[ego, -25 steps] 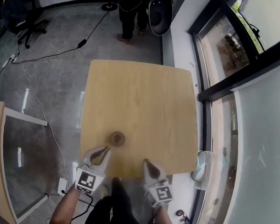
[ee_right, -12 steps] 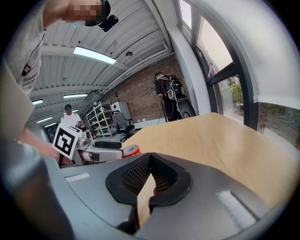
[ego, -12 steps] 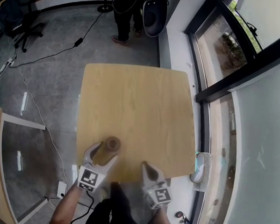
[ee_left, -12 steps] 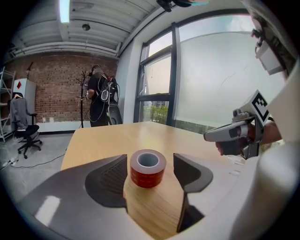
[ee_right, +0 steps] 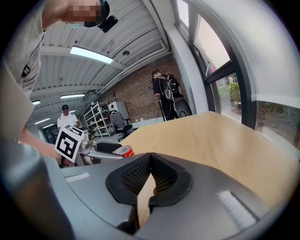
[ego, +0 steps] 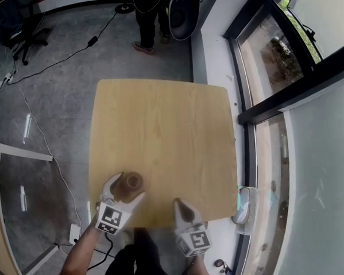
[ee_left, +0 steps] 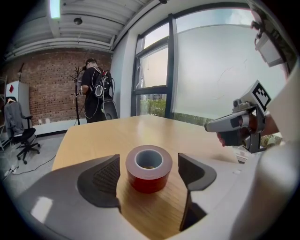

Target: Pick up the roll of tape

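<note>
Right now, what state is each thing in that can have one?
roll of tape, flat on the wooden table, hole up, not gripped
left gripper, open; fingers have just been opening, the tape between them untouched
right gripper, shut, nothing between its fingers

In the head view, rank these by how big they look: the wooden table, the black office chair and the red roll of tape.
1. Light wooden square table, by far the largest.
2. Black office chair; it stands farther from the camera, so it looks smaller than it is.
3. Red roll of tape, clearly the smallest.
</note>
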A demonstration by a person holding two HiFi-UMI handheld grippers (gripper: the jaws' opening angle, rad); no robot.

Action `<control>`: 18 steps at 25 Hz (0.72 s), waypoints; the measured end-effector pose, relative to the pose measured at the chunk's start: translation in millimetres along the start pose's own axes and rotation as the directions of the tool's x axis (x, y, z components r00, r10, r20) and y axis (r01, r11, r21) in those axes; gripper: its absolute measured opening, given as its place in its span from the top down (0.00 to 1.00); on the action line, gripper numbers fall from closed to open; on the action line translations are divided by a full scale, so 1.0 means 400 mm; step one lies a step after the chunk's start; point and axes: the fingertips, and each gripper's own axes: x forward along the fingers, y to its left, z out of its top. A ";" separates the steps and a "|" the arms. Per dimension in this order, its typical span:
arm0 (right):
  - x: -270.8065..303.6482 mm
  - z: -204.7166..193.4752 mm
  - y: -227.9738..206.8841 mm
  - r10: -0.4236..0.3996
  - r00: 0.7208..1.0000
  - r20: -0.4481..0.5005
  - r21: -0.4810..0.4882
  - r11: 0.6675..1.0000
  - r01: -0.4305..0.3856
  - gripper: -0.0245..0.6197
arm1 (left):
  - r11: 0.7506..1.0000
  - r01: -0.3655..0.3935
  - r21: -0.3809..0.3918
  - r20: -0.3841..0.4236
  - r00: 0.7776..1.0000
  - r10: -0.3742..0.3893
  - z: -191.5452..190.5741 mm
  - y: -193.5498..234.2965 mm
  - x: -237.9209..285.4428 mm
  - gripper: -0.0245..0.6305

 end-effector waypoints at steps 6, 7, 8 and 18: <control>0.021 0.017 -0.018 -0.009 1.000 0.005 0.013 1.000 0.009 0.94 | 1.000 0.007 0.018 -0.020 1.000 -0.006 0.008 -0.001 0.026 0.38; 0.023 0.018 -0.018 -0.009 1.000 0.003 0.015 1.000 0.009 0.94 | 1.000 0.006 0.016 -0.021 1.000 -0.006 0.010 0.001 0.028 0.38; 0.025 0.018 -0.018 -0.008 1.000 0.002 0.016 1.000 0.008 0.94 | 1.000 0.006 0.017 -0.023 1.000 -0.005 0.011 0.002 0.029 0.38; 0.029 0.015 -0.028 -0.010 1.000 0.001 0.020 1.000 0.010 0.94 | 0.999 -0.002 0.044 -0.062 0.998 0.005 -0.004 0.004 0.043 0.40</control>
